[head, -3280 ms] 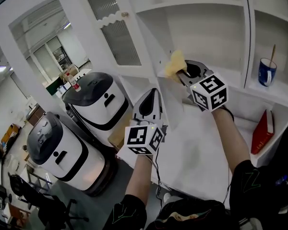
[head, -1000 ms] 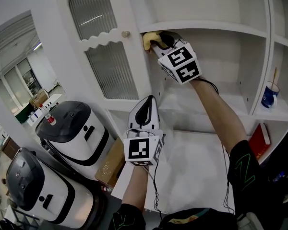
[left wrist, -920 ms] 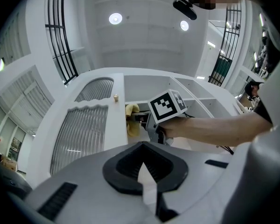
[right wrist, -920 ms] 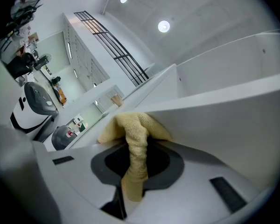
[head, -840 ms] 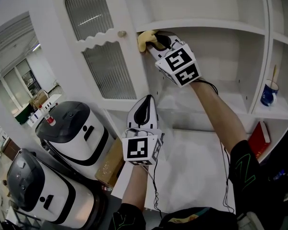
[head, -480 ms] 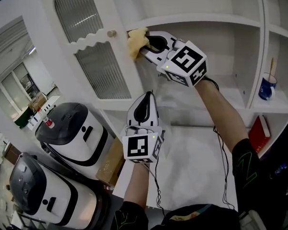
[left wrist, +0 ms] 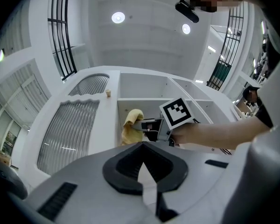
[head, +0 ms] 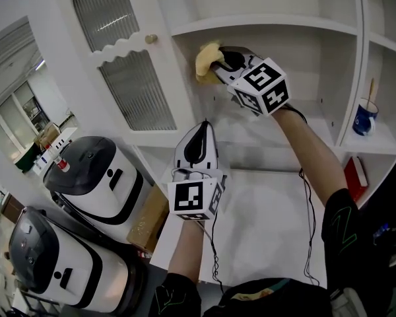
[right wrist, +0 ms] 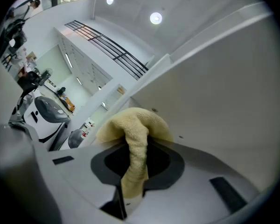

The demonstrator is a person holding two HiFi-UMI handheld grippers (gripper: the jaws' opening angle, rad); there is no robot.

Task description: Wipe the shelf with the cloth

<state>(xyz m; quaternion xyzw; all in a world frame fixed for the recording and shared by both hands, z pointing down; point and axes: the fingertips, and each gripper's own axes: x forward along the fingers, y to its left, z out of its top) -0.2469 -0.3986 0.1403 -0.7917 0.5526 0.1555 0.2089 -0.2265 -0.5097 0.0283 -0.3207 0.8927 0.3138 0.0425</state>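
The yellow cloth (head: 206, 61) is bunched in my right gripper (head: 219, 62), which is shut on it. The cloth is pressed on the left inner wall of the white shelf unit, just under the upper shelf board (head: 270, 23). In the right gripper view the cloth (right wrist: 134, 130) hangs down between the jaws beside the white wall (right wrist: 214, 92). My left gripper (head: 203, 127) hangs lower, above the counter, shut and holding nothing. The left gripper view looks up at the cloth (left wrist: 130, 125) and the right gripper (left wrist: 139, 123) in the shelf unit.
A cabinet door with ribbed glass (head: 129, 81) and a small knob (head: 150, 39) is left of the cloth. Two white appliances (head: 86, 170) stand at lower left beside a cardboard box (head: 147, 220). A blue mug (head: 362, 117) and a red book (head: 354, 174) occupy the right compartments. A white counter (head: 257, 210) lies below.
My right gripper rose with the cloth from the lower shelf to the upper one. In the last half second it slid right and down, from beside the door knob into the compartment. My left gripper stayed put.
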